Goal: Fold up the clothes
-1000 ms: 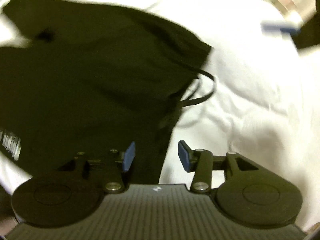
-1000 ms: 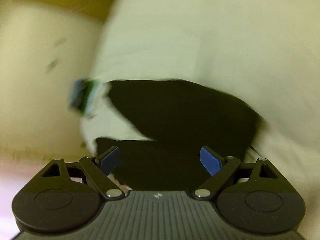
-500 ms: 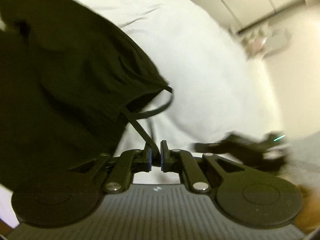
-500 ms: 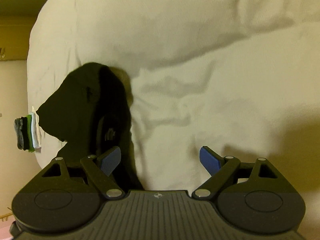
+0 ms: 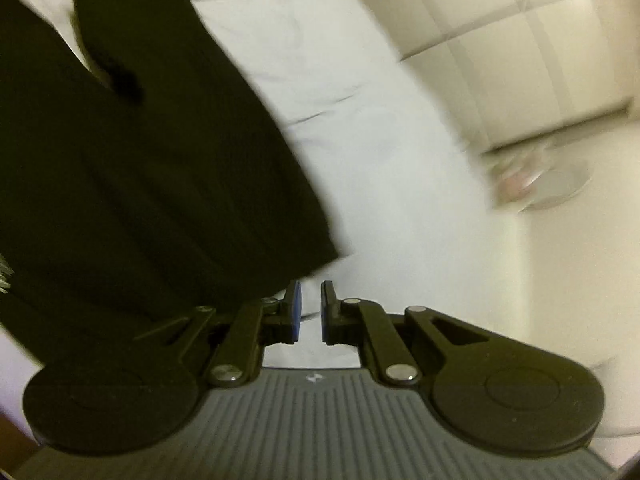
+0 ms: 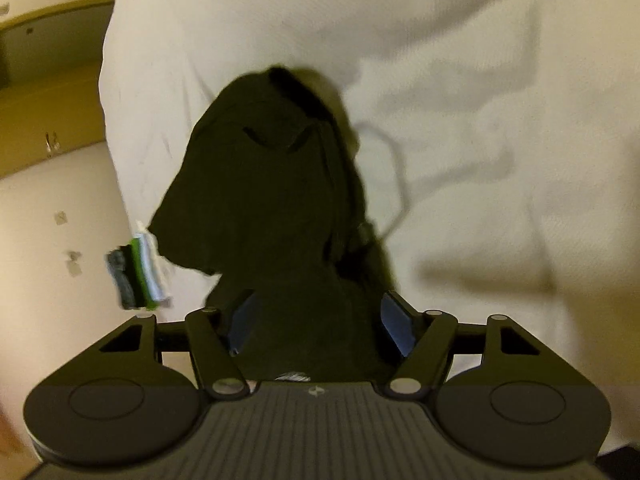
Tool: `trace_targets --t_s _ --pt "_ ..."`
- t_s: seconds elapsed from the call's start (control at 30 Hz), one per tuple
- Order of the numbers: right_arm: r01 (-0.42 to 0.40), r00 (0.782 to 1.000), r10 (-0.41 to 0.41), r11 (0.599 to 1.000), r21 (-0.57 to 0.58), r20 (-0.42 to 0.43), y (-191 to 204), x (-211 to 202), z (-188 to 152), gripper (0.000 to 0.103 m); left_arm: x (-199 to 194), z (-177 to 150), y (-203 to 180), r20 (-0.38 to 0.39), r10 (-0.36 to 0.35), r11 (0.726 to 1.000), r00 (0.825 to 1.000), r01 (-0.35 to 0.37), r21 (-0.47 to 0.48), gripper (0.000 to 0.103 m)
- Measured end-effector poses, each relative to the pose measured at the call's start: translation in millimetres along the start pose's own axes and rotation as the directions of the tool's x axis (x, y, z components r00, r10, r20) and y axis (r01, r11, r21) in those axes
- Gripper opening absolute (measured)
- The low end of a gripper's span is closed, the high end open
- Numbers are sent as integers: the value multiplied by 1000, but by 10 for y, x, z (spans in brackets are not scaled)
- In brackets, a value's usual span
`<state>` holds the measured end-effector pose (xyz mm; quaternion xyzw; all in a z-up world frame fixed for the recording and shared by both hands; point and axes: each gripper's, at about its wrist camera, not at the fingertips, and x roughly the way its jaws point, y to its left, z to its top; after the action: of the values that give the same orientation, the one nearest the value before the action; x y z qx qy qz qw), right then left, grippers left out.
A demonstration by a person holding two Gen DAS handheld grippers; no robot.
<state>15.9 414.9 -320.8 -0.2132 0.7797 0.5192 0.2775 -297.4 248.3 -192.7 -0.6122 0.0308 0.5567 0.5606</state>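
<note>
Black garment (image 6: 280, 208) lies between spread right gripper (image 6: 320, 324); left gripper (image 5: 310, 312) nearly closed, seemingly empty.

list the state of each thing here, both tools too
left tool: nearly shut, narrow gap, nothing visibly between its fingers
right tool: open, black garment lying between its fingers
garment: bunched and unfolded, draped on the white bedding
drawstring: loose, looped out onto the bedding
bedding: wrinkled
clothes stack: folded, at the bed's edge
</note>
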Motion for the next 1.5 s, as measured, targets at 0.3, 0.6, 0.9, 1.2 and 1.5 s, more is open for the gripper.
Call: trace_targets --t_s 0.3,0.6,0.9,1.2,1.5 --pt "10 979 -83 931 -365 -184 261 249 -311 70 215 -647 222 -153 186 982 971 -181 46 19" --pt "-339 928 263 889 -308 -263 485 412 -517 36 1 -1066 338 -142 346 927 928 -315 202 27" --pt "-489 865 391 794 -360 -314 1617 110 -577 52 -51 -1071 264 -113 270 946 956 -242 215 27" --pt "-10 958 -109 912 -409 -266 1469 281 -555 88 82 -1005 386 -97 311 946 946 -297 132 29" --pt "213 976 -219 936 -281 10 322 -188 -148 58 218 -883 340 -104 359 926 927 -340 163 29"
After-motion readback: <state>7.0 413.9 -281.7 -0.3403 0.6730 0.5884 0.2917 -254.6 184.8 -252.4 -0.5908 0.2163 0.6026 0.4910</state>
